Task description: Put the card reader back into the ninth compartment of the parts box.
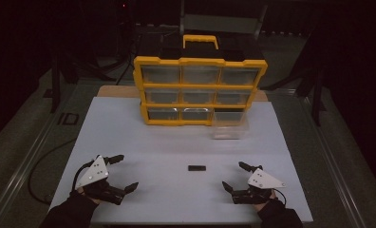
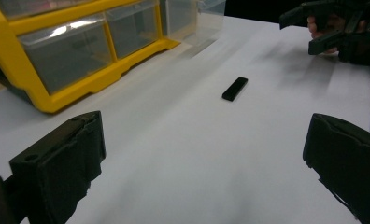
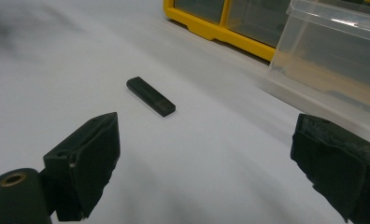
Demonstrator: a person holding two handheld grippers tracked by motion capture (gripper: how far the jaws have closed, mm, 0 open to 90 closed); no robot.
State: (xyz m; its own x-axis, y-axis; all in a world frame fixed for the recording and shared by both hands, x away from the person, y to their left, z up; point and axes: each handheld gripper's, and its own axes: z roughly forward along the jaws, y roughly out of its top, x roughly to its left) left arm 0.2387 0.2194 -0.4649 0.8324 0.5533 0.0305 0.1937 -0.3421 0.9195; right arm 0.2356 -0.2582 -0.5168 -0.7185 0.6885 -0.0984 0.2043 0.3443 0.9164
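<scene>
High view shows a small black bar [image 1: 196, 167] flat on the white table [image 1: 143, 142], its long axis crosswise, lying between 2 spread, empty tools, nearer the right tool [image 1: 236, 176] than the left tool [image 1: 122, 172].

Yellow organizer [image 1: 200, 61], clear drawers, seemingly black bar [image 1: 196, 167], white table [image 1: 153, 142].

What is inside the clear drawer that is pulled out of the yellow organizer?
The clear drawer looks empty: only its bare bottom shows through the walls. The part near the yellow organizer is too dim to judge.
</scene>
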